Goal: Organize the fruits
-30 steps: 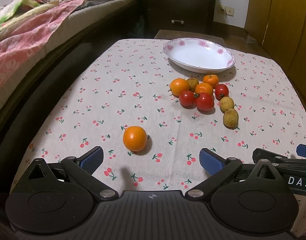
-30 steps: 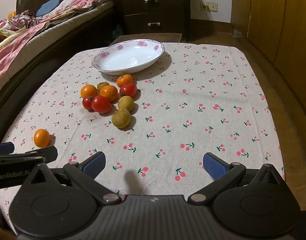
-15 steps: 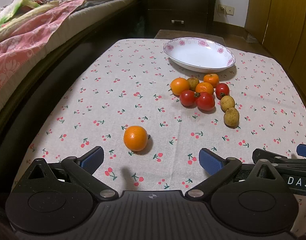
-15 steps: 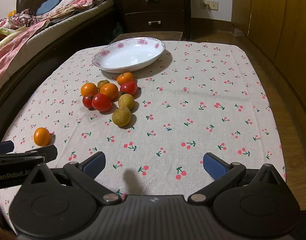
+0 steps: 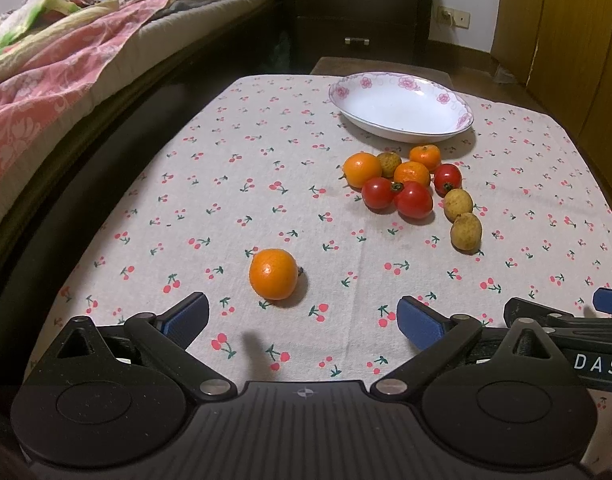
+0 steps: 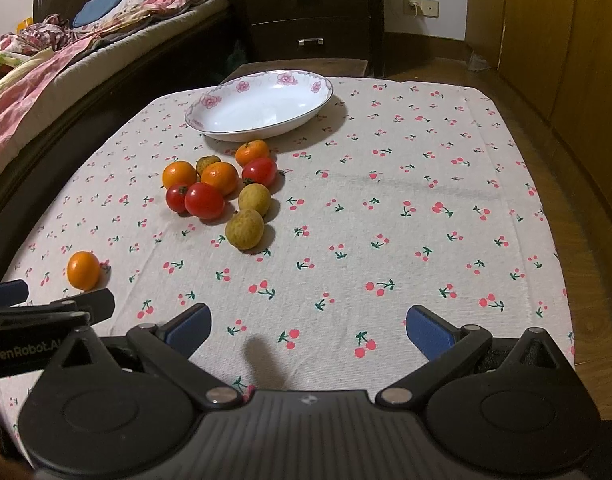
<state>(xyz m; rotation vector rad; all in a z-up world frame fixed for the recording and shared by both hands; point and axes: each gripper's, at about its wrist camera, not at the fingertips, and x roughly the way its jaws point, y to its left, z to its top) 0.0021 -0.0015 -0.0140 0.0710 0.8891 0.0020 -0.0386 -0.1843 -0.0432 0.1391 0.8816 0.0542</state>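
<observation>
I ease left tool (image 5: 302, 318) slightly nearer lone orange (image 5: 273, 274) | both tools released, empty | bowl (image 5: 400, 107) empty | sorting not begun

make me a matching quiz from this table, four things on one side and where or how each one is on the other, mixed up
Things:
1. bowl
2. lone orange
3. largest tomato
4. left gripper

Descriptions:
a. open, holding nothing
b. lying alone on the cloth, nearest the left gripper
c. in the fruit cluster, touching another tomato
d. empty, beyond the fruit cluster

Pairs: 1-d, 2-b, 3-c, 4-a
</observation>
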